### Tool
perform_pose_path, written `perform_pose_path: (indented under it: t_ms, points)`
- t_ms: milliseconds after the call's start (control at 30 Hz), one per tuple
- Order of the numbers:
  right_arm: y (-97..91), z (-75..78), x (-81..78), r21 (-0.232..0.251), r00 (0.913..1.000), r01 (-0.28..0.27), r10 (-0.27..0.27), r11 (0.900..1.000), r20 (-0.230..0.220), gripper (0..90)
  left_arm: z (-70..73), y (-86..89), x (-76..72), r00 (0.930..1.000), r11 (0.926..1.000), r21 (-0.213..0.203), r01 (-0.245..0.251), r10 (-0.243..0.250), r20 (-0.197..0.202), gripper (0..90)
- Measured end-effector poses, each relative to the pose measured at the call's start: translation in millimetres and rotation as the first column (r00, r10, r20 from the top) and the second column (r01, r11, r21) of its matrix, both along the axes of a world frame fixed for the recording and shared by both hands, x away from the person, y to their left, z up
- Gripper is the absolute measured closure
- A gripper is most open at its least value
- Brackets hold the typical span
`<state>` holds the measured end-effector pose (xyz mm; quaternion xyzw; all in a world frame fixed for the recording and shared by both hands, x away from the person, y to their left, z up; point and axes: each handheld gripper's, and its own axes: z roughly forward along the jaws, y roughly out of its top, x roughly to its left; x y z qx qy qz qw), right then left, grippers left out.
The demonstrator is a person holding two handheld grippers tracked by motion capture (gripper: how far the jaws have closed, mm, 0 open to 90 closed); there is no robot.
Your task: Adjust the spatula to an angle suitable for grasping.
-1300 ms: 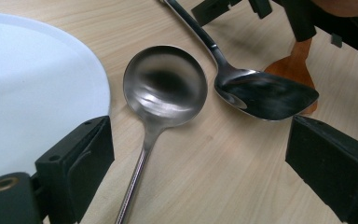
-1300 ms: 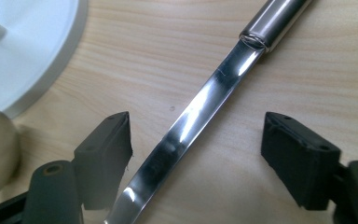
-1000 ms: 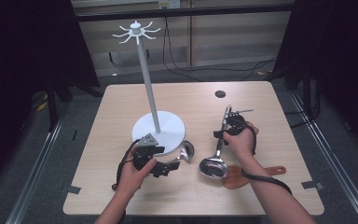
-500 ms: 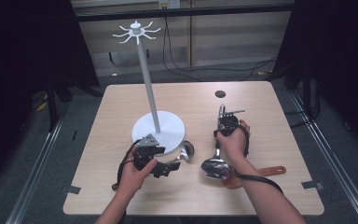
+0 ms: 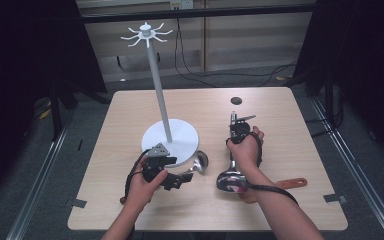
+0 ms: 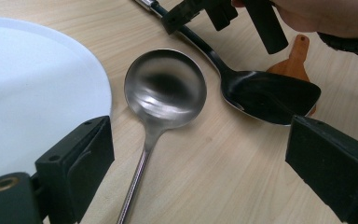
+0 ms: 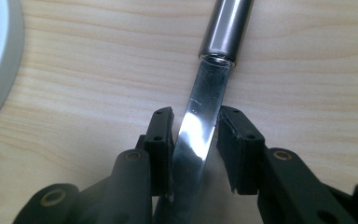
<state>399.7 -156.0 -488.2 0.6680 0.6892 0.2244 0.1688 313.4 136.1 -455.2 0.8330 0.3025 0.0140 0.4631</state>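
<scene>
From the high view I see my left gripper (image 5: 172, 177) at lower centre, just below the white stand base (image 5: 180, 131), with the ladle (image 5: 200, 161) beside it. My right gripper (image 5: 236, 131), right of centre, sits on the serving spoon (image 5: 232, 180).

In the left gripper view my jaws stand wide, the ladle (image 6: 165, 93) lying between them, untouched.

In the right gripper view my jaws have just been closing around the spoon's flat handle (image 7: 200, 126), which lies between them.
</scene>
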Motion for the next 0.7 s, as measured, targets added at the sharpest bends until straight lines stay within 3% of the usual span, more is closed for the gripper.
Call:
perform_pose_path:
  t_ms: [100,367,567,700]
  points:
    - [6.4,-0.6,0.9,-0.064,0.9998,-0.018,0.018,0.9978,0.006,65.0,-0.4,0.3,0.3,1.0,1.0,0.0,-0.003,0.003,-0.002,7.7]
    - [9.6,-0.8,1.8,-0.05,0.999,0.044,-0.044,0.9978,0.01,68.6,-1.5,-0.3,1.0,1.0,1.0,0.007,0.006,-0.006,-0.004,7.7]
    - [11.9,0.2,2.5,0.047,0.996,0.089,-0.089,0.9949,-0.006,75.3,-1.8,0.3,1.3,1.0,1.0,0.004,0.005,-0.005,-0.008,7.8]
    - [11.7,0.2,4.7,0.088,0.9968,0.08,-0.079,0.9929,-0.013,75.7,-0.6,0.9,1.5,0.9999,0.9999,-0.002,0.011,-0.011,-0.002,7.8]
